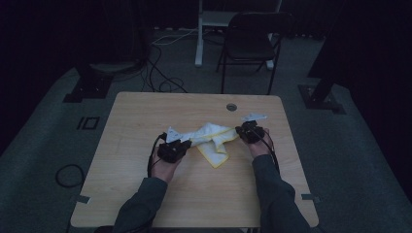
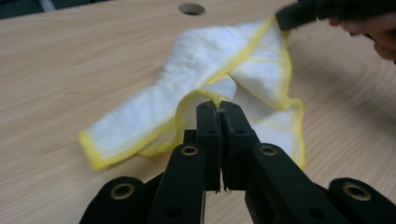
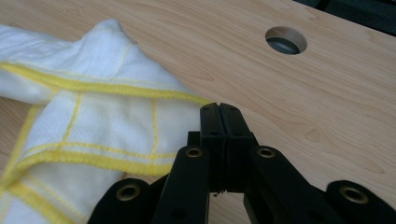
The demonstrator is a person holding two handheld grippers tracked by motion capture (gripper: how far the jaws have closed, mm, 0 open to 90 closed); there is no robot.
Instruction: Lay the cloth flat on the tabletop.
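Note:
A white cloth (image 1: 210,135) with yellow hems lies crumpled in the middle of the wooden table (image 1: 141,116). My left gripper (image 1: 187,144) sits at the cloth's left end. In the left gripper view its jaws (image 2: 219,106) are shut on a fold of yellow hem of the cloth (image 2: 210,56), which is lifted slightly. My right gripper (image 1: 241,130) is at the cloth's right end. In the right gripper view its jaws (image 3: 218,106) are shut on the hemmed corner of the cloth (image 3: 93,116). The right gripper (image 2: 299,14) also appears far off, pinching that corner.
A round cable hole (image 1: 231,107) is in the table near its far edge, behind the cloth. A dark folding chair (image 1: 252,41) stands beyond the table. Cables (image 1: 160,73) lie on the grey floor behind and to the left.

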